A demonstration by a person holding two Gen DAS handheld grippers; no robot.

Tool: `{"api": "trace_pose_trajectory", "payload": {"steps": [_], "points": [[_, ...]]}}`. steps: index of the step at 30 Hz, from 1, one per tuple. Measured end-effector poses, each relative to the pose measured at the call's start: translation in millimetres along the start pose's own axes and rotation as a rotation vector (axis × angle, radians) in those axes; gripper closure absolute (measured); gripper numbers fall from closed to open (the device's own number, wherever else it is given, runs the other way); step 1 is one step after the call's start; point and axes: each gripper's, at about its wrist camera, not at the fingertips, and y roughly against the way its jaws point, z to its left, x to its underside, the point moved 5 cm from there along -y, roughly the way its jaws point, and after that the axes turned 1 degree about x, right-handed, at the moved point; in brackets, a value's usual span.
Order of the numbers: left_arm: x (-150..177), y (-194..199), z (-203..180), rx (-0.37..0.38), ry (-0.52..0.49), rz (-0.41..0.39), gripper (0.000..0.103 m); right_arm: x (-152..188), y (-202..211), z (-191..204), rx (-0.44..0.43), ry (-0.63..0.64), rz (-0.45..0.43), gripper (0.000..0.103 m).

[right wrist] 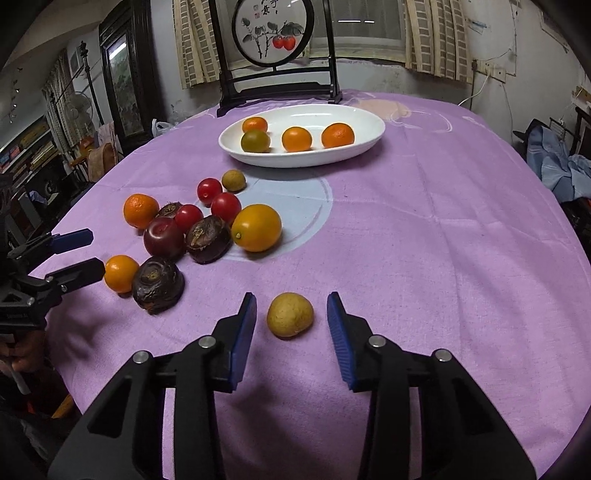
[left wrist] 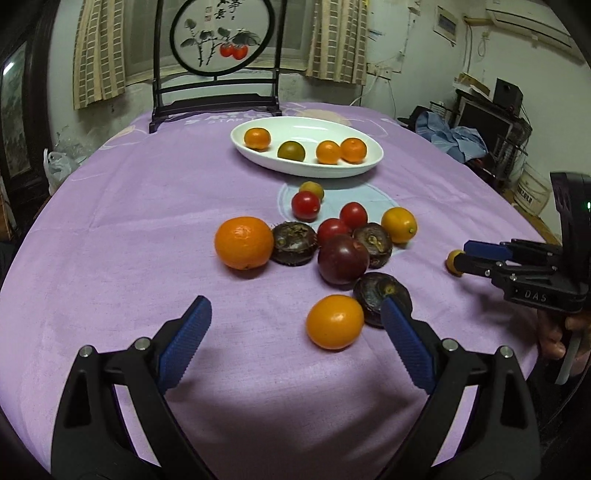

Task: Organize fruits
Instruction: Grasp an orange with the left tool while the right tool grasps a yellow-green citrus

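Note:
A white oval plate (left wrist: 364, 136) (right wrist: 371, 122) at the back holds several small citrus fruits. Loose fruits lie on the purple cloth: a large orange (left wrist: 243, 242), red cherry tomatoes (left wrist: 306, 205), dark water chestnuts (left wrist: 294, 243), a dark plum (left wrist: 342, 259) and a yellow-orange fruit (left wrist: 399, 224). My left gripper (left wrist: 297, 325) is open, low over the cloth, with a small orange fruit (left wrist: 334, 321) between its fingers near the right one. My right gripper (right wrist: 291, 317) is open, its fingers on either side of a small tan fruit (right wrist: 290, 314) on the cloth, not touching it.
A dark wooden stand with a round painted screen (left wrist: 218, 35) stands behind the plate. The round table's edge curves away on both sides. Clutter, blue cloth (left wrist: 458, 136) and shelves lie beyond the table at right.

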Motion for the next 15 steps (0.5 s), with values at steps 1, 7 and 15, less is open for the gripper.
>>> {"api": "trace_pose_trajectory", "payload": {"steps": [1,7,15], "points": [[0.9,-2.1,-1.2,-0.009,-0.013,0.005,0.009,0.6,-1.0,0.8,-0.001,0.001,0.009,0.065],[4.3,-10.6,-15.6,0.015,-0.096,0.027,0.025,3.2,-5.6,0.3,-0.01,-0.005,0.042,0.072],[5.2,-18.8,-18.7,0.042,-0.1,0.066,0.047,4.6,-4.0,-0.5,-0.018,-0.009,0.042,0.075]]}}
